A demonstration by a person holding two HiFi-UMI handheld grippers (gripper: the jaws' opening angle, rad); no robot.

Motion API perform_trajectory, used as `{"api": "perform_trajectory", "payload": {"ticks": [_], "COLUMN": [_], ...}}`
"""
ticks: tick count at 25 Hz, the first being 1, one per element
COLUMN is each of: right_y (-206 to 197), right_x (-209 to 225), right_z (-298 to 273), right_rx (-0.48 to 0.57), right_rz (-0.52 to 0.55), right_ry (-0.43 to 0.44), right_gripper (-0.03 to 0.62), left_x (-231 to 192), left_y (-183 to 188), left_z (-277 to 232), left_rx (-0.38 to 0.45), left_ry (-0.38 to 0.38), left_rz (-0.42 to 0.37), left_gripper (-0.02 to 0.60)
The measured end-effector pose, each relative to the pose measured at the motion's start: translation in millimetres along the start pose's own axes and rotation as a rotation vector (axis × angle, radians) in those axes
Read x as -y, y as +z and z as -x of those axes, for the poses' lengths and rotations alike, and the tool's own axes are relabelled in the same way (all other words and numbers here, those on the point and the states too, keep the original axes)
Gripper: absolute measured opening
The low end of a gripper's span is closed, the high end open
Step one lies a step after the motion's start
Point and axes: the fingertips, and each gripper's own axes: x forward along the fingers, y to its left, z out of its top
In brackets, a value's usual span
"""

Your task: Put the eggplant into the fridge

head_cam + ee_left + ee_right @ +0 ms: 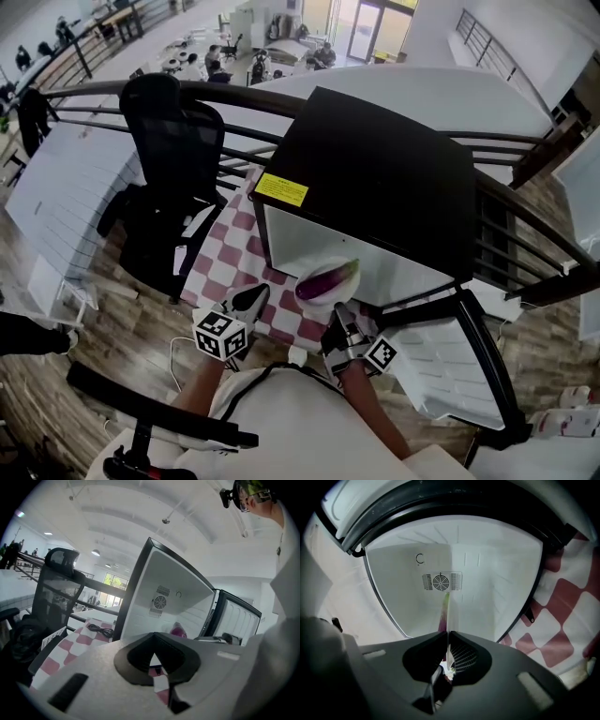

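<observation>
A purple eggplant (330, 278) with a green end lies on a small white plate (309, 292), just in front of the open mouth of the black fridge (375, 169). My right gripper (339, 317) is shut on the plate's near rim. In the right gripper view the plate shows edge-on as a thin strip (446, 616) running from my right gripper (446, 635) toward the white fridge interior (487, 583) and its fan grille (441, 581). My left gripper (251, 298) hangs to the left over the checkered cloth, shut and empty (151, 635). The eggplant (178, 631) shows beyond it.
The fridge door (441, 366) stands open to the right. A red-and-white checkered cloth (225, 253) covers the table, with a black cable (99, 630) on it. A black office chair (169, 159) stands at the left and a dark railing (525, 220) runs behind.
</observation>
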Motion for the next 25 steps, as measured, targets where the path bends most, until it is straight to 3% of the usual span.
{"api": "perform_trajectory", "payload": {"ticks": [13, 25], "right_y": [26.5, 30.5], "right_x": [19.9, 33.8], "right_z": [-33.7, -59.7], "right_rx": [-0.084, -0.068], "right_rz": [0.002, 0.016], "right_ry": [-0.007, -0.023], "right_gripper": [0.031, 0.03], "left_x": [-5.0, -23.0], "left_y": [-0.9, -0.3], "left_z": [-30.3, -39.7], "left_rx": [0.015, -0.001], "left_ry": [0.091, 0.076], "left_rz": [0.024, 0.025], "left_gripper": [0.002, 0.002]}}
